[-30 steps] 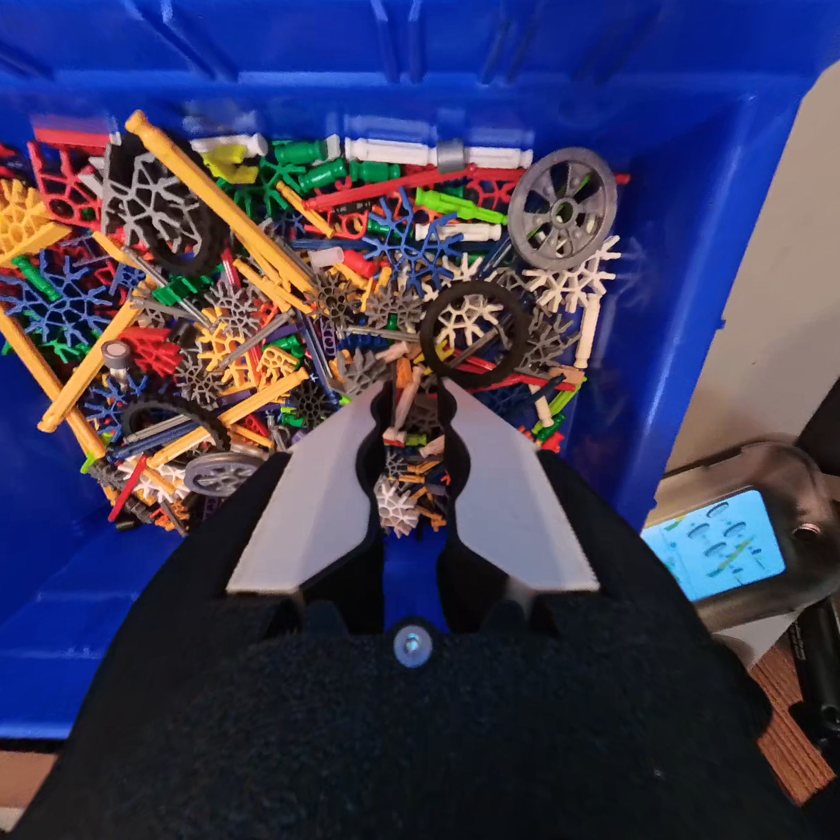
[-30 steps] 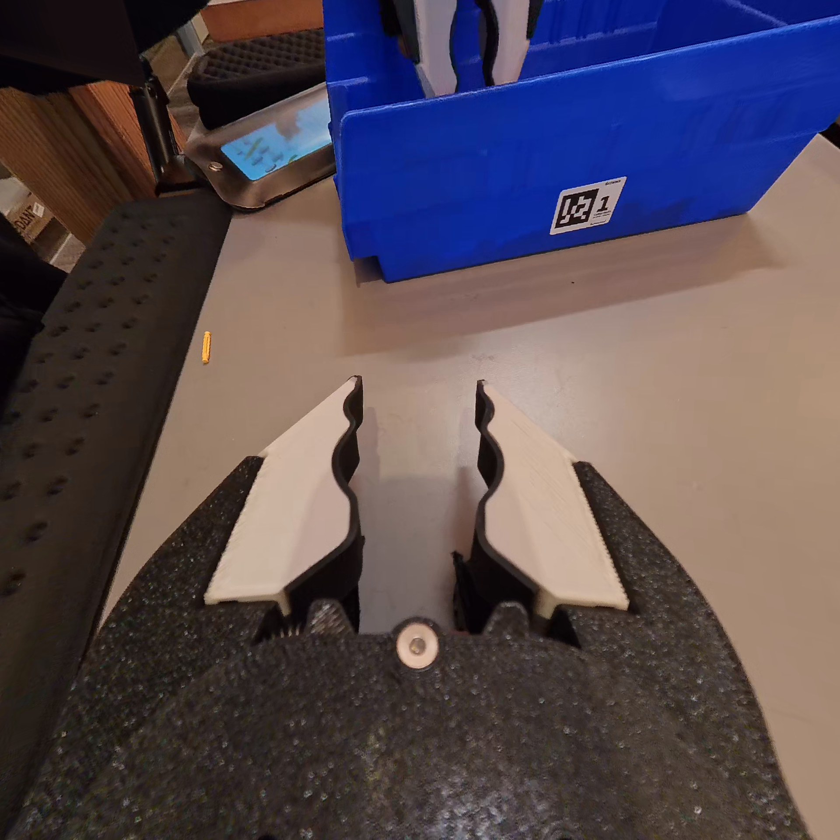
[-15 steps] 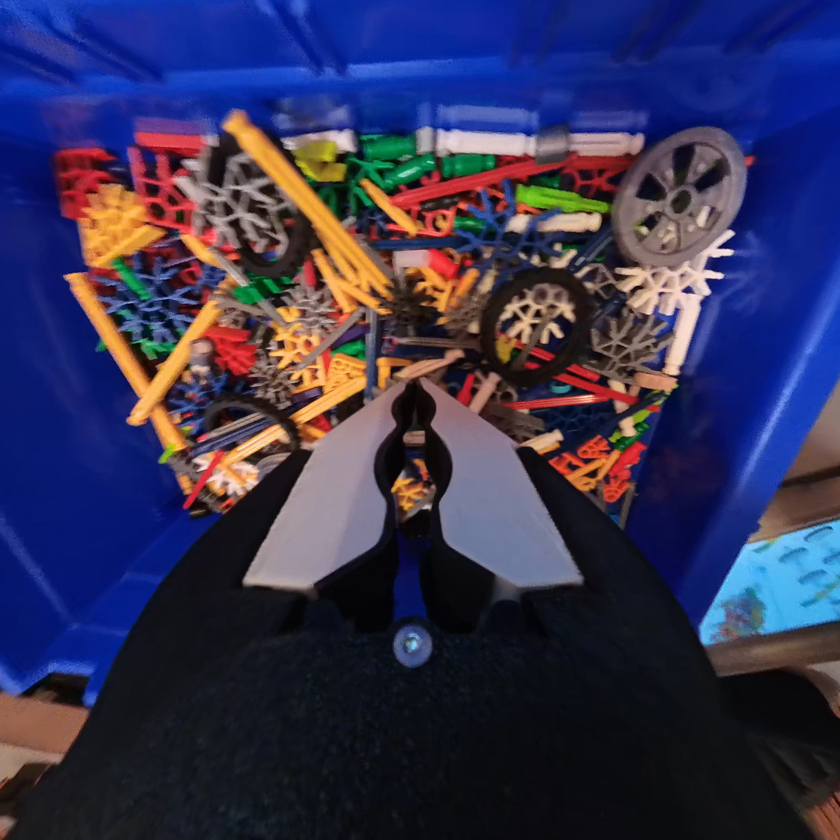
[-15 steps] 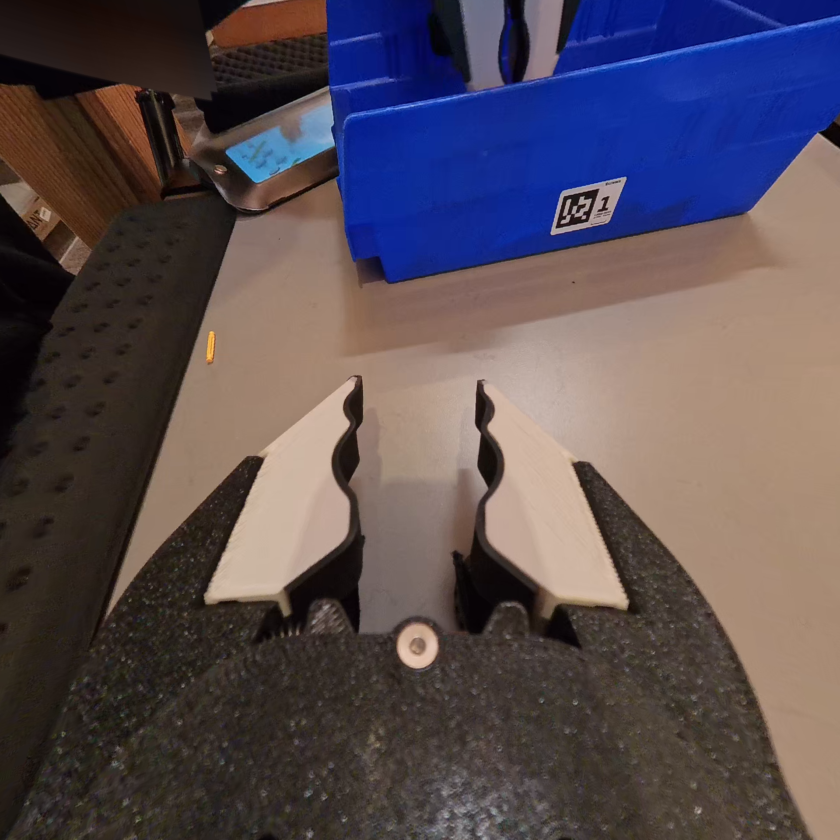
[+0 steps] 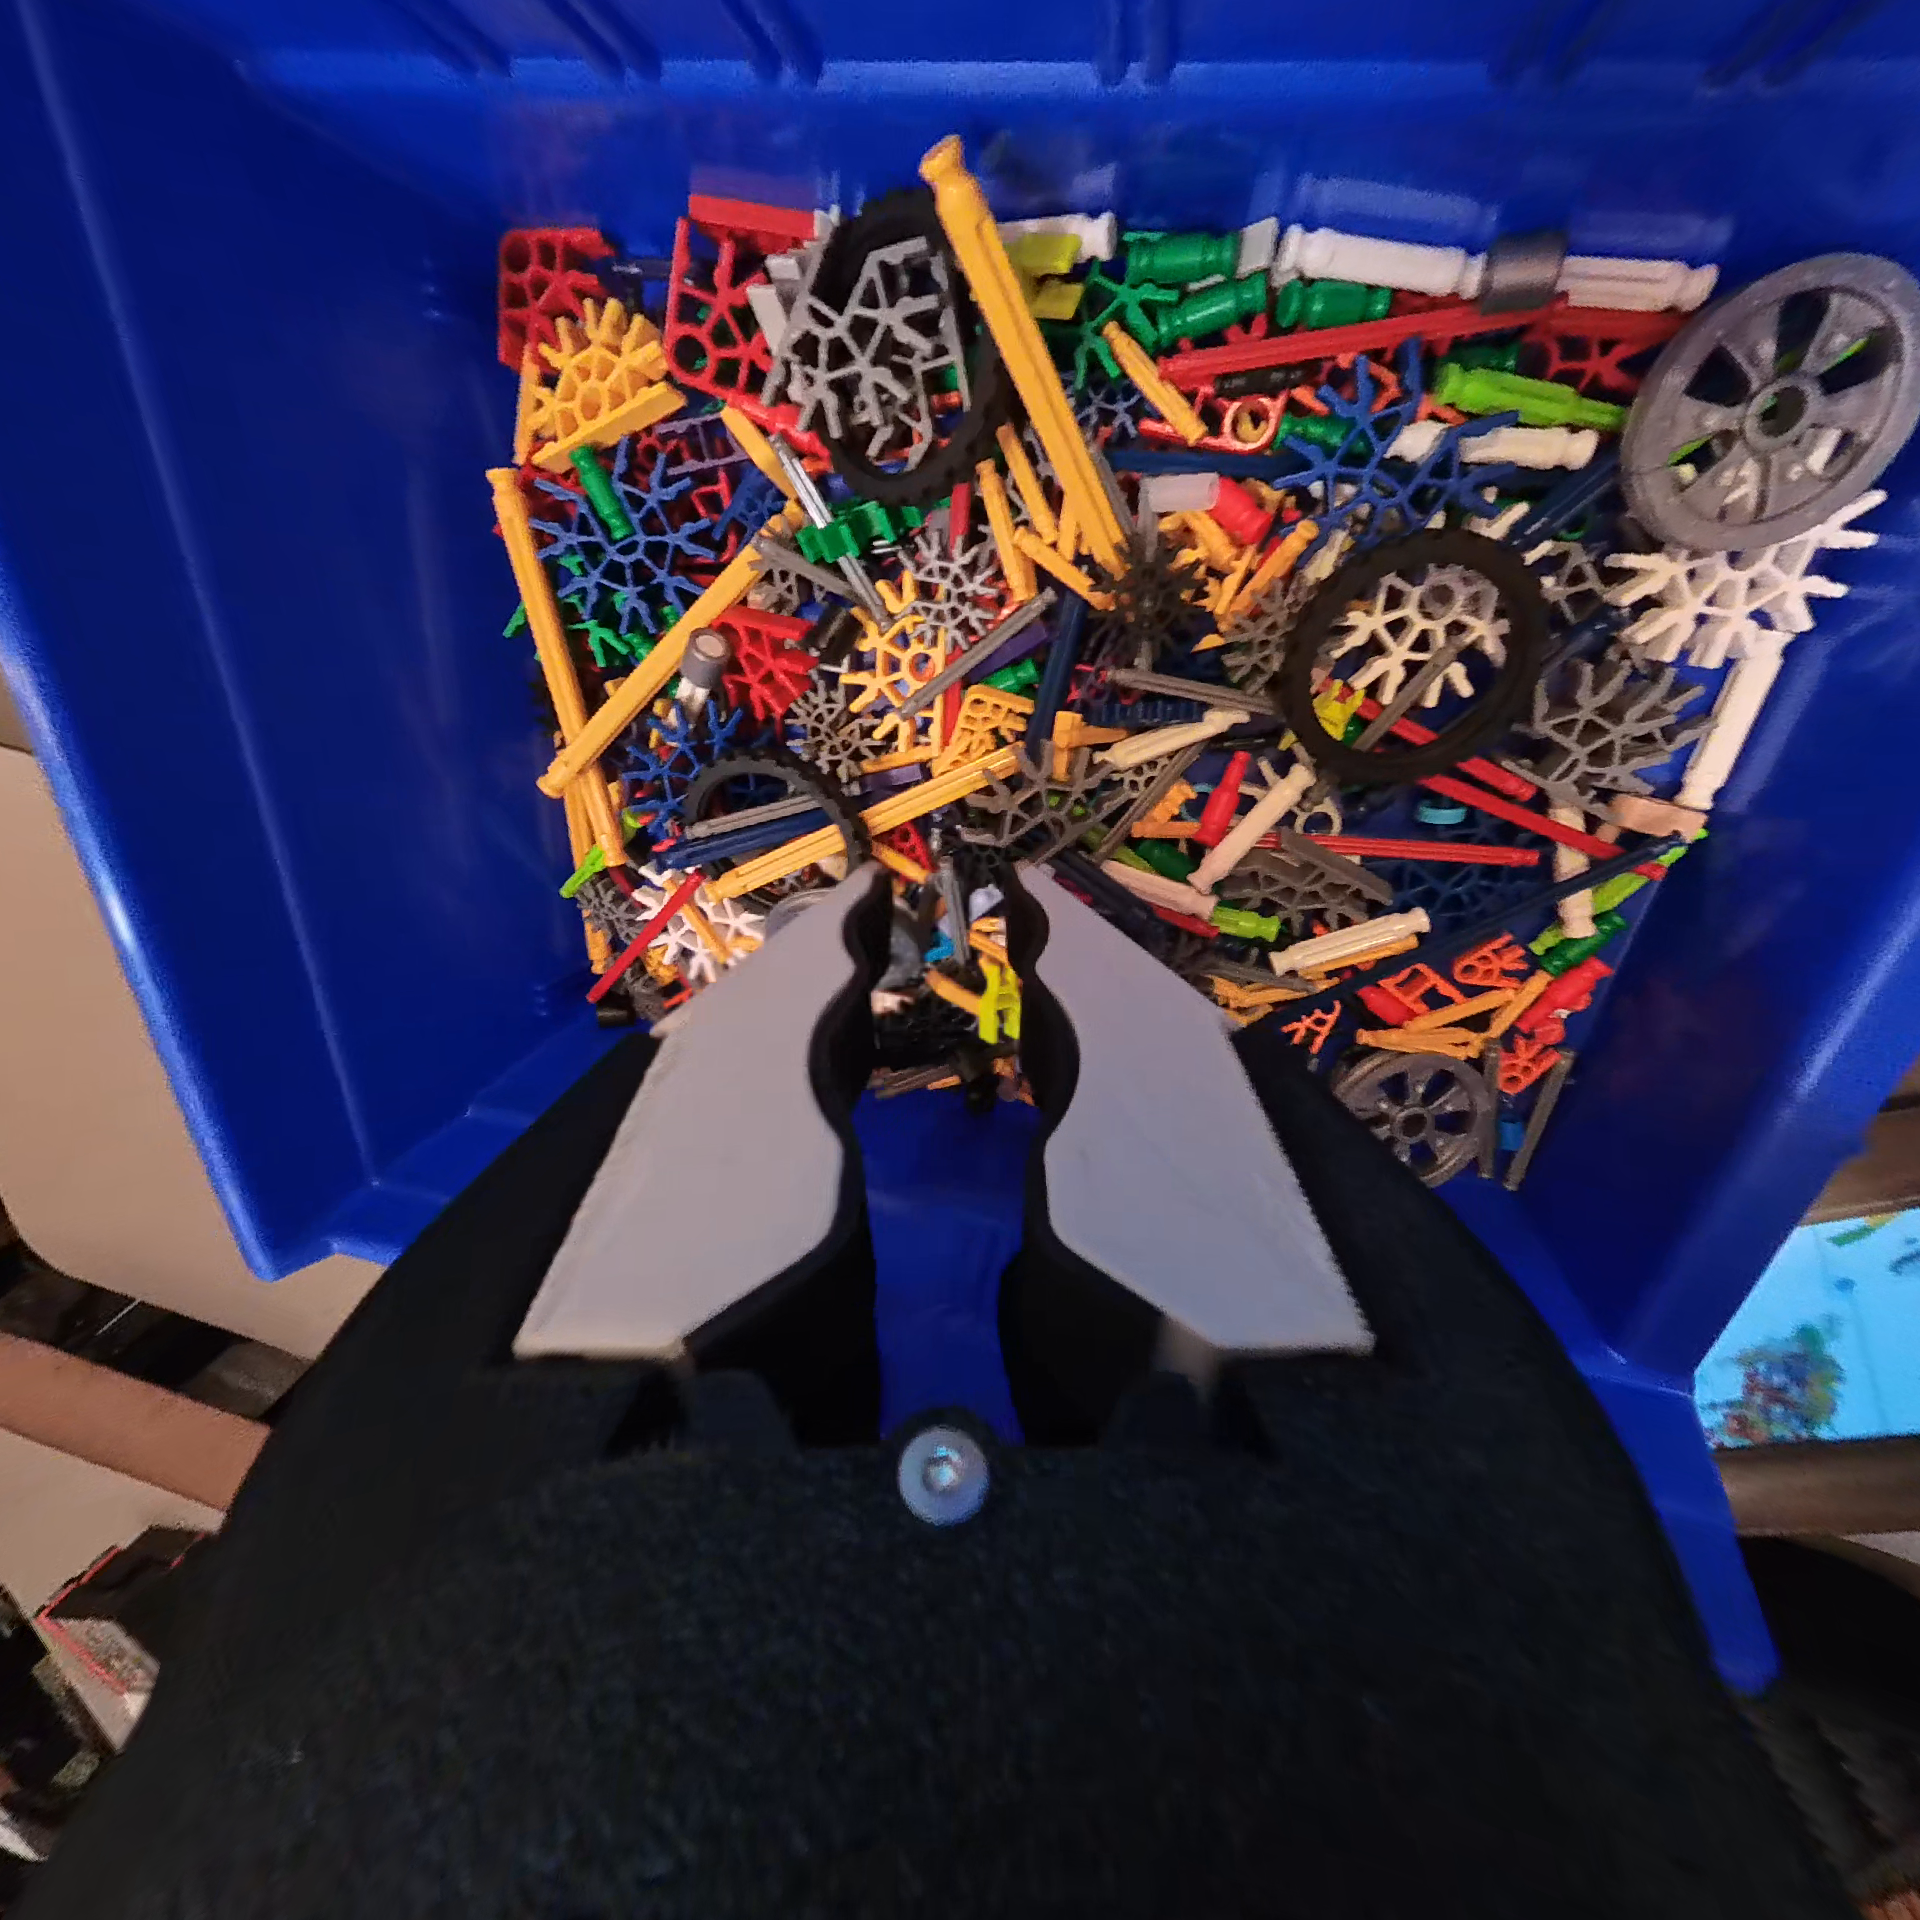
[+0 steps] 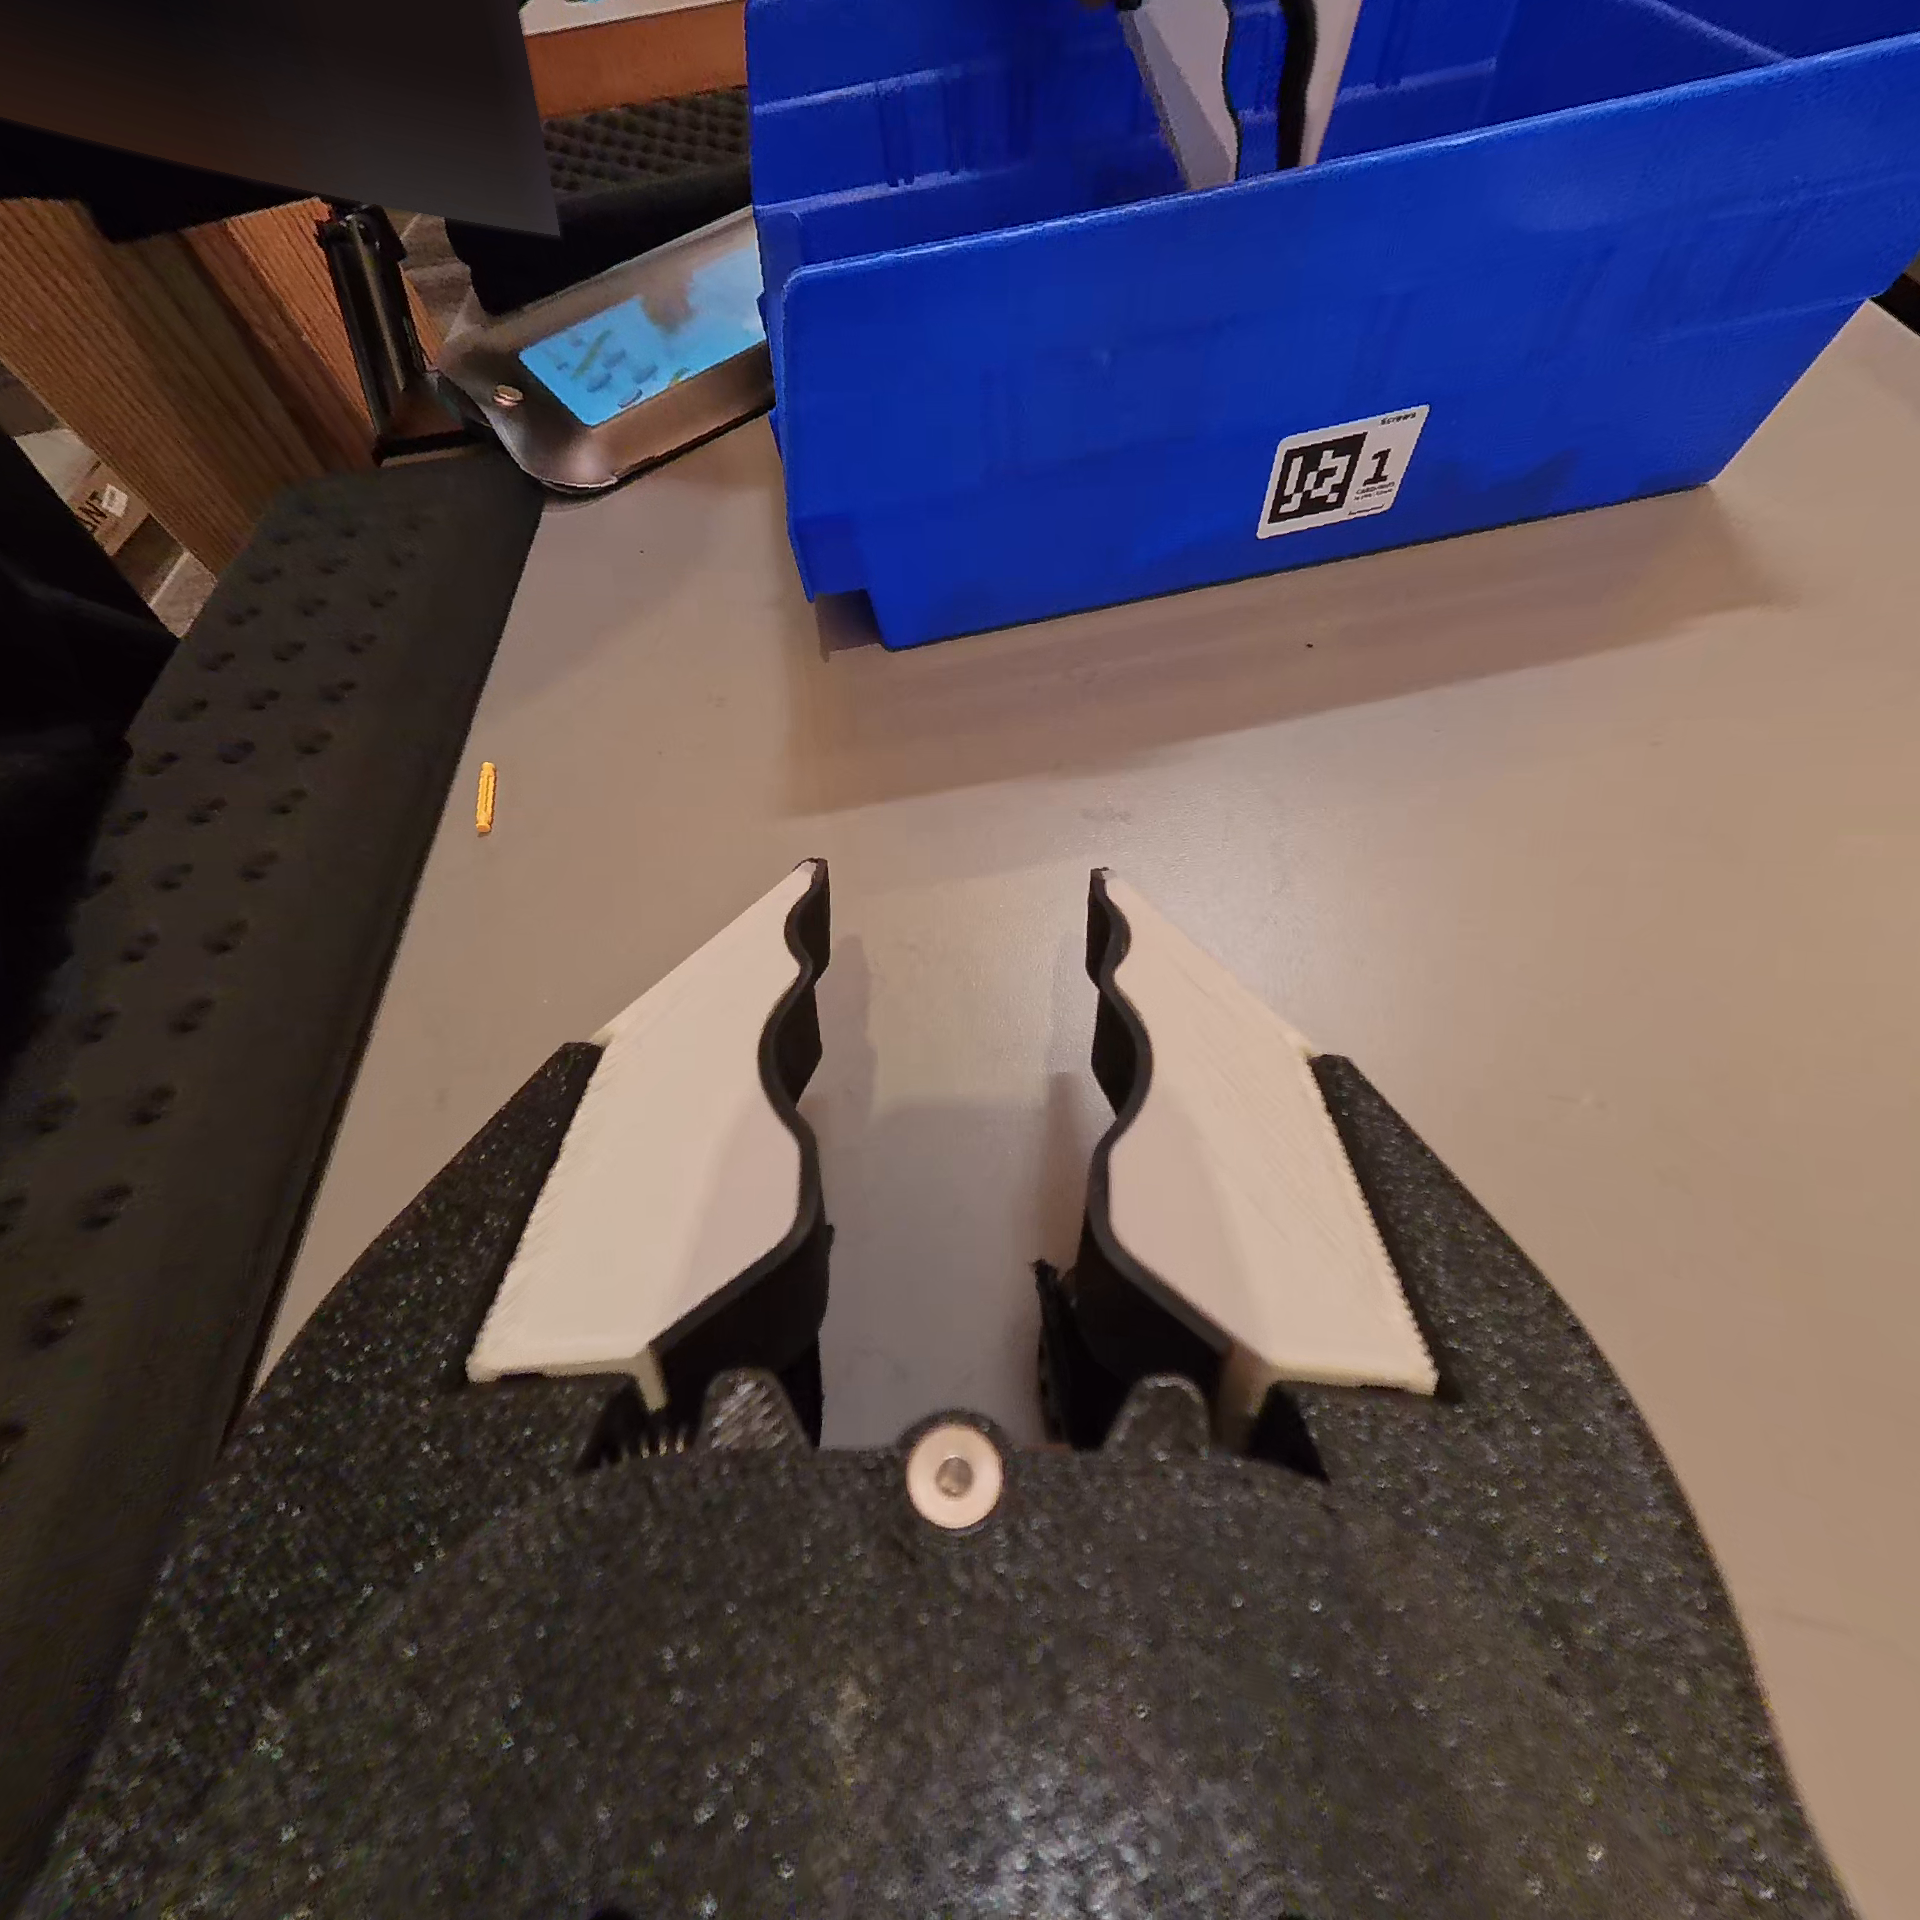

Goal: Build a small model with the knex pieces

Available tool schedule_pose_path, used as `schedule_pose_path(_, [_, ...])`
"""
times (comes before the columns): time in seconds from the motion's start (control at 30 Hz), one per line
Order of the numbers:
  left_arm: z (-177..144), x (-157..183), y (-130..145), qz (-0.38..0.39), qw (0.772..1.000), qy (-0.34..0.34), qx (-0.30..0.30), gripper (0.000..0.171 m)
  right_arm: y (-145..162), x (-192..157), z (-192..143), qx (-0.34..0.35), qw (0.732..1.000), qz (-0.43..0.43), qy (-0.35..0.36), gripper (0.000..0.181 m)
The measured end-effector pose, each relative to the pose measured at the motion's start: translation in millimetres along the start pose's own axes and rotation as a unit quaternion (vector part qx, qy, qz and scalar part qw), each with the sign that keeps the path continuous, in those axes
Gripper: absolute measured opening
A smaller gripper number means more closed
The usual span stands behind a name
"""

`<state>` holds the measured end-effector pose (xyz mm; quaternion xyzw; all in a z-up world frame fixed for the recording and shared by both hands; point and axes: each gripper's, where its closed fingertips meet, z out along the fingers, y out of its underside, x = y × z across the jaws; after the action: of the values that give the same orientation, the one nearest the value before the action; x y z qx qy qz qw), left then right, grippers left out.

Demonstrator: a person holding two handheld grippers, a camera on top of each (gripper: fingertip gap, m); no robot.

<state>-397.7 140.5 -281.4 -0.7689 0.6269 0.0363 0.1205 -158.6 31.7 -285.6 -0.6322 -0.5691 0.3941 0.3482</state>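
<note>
My left gripper [image 5: 948,888] hangs over a blue bin [image 5: 312,623] filled with a heap of coloured construction-toy rods, connectors and wheels [image 5: 1091,675]. Its jaws stand a narrow gap apart above small dark and yellow-green pieces at the near edge of the heap, and I see nothing clamped. A black tyre with a white connector [image 5: 1418,655] lies to the right. My right gripper [image 6: 958,878] is open and empty above the grey table [image 6: 1455,935], in front of the bin [image 6: 1143,416]. The left gripper [image 6: 1262,94] also shows in the right wrist view, inside the bin.
A large grey wheel [image 5: 1777,405] leans at the bin's far right and a small grey wheel [image 5: 1418,1112] lies near right. One short yellow rod [image 6: 485,798] lies on the table beside a black foam mat [image 6: 208,883]. A device with a blue screen [image 6: 623,364] sits left of the bin. Spacing between my two grippers at the tips: around 25 centimeters.
My left gripper closed almost fully half a second ago, and its jaws have since parted again. It has drawn back from the heap, so more of the bin shows. The right gripper has stayed still.
</note>
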Motion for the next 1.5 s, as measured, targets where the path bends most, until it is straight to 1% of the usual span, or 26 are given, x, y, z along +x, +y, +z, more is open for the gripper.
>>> schedule_pose_path(0.1, [-3.4, -5.8, 4.2, -0.008, 1.000, -0.004, -0.004, 0.025, -0.1, 0.1, 0.0, 0.000, 1.000, 0.000, 0.000, 0.050])
schedule_pose_path(0.17, [-4.9, -10.0, 8.8, -0.010, 1.000, -0.005, -0.012, 0.026, -0.2, 0.2, -0.2, 0.001, 1.000, 0.001, 0.000, 0.050])
schedule_pose_path(0.27, [-3.4, -4.6, 16.9, -0.016, 0.999, 0.030, -0.032, 0.026, -0.6, 0.4, -0.5, 0.002, 1.000, 0.002, -0.001, 0.050])
schedule_pose_path(0.33, [1.1, 4.2, 26.9, -0.016, 0.996, 0.064, -0.063, 0.027, -0.6, 0.5, -0.6, 0.003, 1.000, 0.003, -0.001, 0.050])
schedule_pose_path(0.43, [8.8, 18.0, 35.6, -0.015, 0.989, 0.110, -0.099, 0.024, -0.7, 0.3, -0.7, 0.003, 1.000, 0.002, -0.001, 0.050])
schedule_pose_path(0.5, [13.9, 19.4, 40.9, -0.008, 0.986, 0.113, -0.125, 0.017, -0.7, 0.3, -0.7, 0.003, 1.000, 0.002, -0.001, 0.050])
schedule_pose_path(0.63, [22.5, 18.7, 49.8, 0.001, 0.979, 0.113, -0.167, 0.013, -0.7, 0.2, -0.7, 0.003, 1.000, 0.002, -0.001, 0.050])
schedule_pose_path(0.8, [25.7, 18.2, 52.8, 0.012, 0.977, 0.114, -0.182, 0.005, -0.8, 0.1, -0.8, 0.003, 1.000, 0.001, -0.001, 0.050])
schedule_pose_path(0.9, [24.4, 19.3, 49.7, 0.015, 0.979, 0.116, -0.167, 0.005, -0.6, 0.0, -0.7, 0.003, 1.000, 0.001, -0.001, 0.050])
schedule_pose_path(0.97, [21.5, 14.8, 49.1, 0.017, 0.982, 0.104, -0.159, 0.005, -0.6, 0.1, -0.6, 0.002, 1.000, 0.001, -0.002, 0.050])
schedule_pose_path(1.07, [12.1, 13.7, 43.4, 0.008, 0.985, 0.106, -0.133, 0.005, -0.6, 0.3, -0.5, 0.002, 1.000, 0.002, -0.002, 0.050])
schedule_pose_path(1.2, [-7.0, 13.0, 28.8, 0.004, 0.991, 0.097, -0.086, 0.004, -0.2, 0.3, -0.1, 0.000, 1.000, 0.001, -0.001, 0.050])
schedule_pose_path(1.3, [-27.8, 27.6, 4.8, 0.020, 0.994, 0.100, -0.037, 0.005, 0.3, 0.0, 0.3, -0.002, 1.000, 0.000, -0.001, 0.050])
schedule_pose_path(1.37, [-43.2, 47.2, -15.7, 0.043, 0.993, 0.107, -0.007, 0.005, 0.5, -0.1, 0.5, -0.003, 1.000, 0.000, -0.001, 0.050])
schedule_pose_path(1.5, [-63.3, 95.1, -57.4, 0.114, 0.986, 0.119, 0.024, 0.005, 1.0, -0.2, 1.0, -0.005, 1.000, 0.001, -0.002, 0.050])
